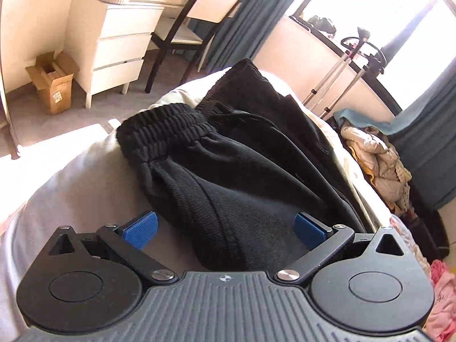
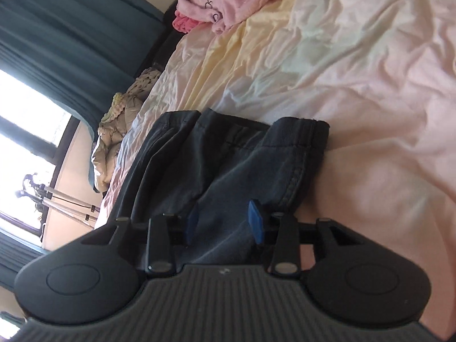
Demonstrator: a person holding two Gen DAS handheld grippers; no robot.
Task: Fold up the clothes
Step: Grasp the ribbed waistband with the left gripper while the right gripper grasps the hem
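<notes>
Lying folded on the bed (image 2: 356, 71), the dark trousers (image 1: 228, 154) sit between your hands — waistband toward the left gripper (image 1: 225, 228), which is spread wide. Your right gripper (image 2: 225, 222) stands partly open over the cloth, pinching nothing — likely letting go.

hand-held gripper (image 1: 225, 229) | black ribbed body | blue pads (image 1: 141, 229) | silver screws

Black trousers (image 1: 228, 156) with a ribbed waistband are seen at the centre of the left wrist view, on a pale pink and cream sheet (image 2: 356, 71). Blue pads (image 1: 141, 229) are shown on the black grippers. Teal curtains (image 2: 71, 34) fill the upper left of the right wrist view, and a pink garment (image 2: 216, 2) is seen at its top.
</notes>
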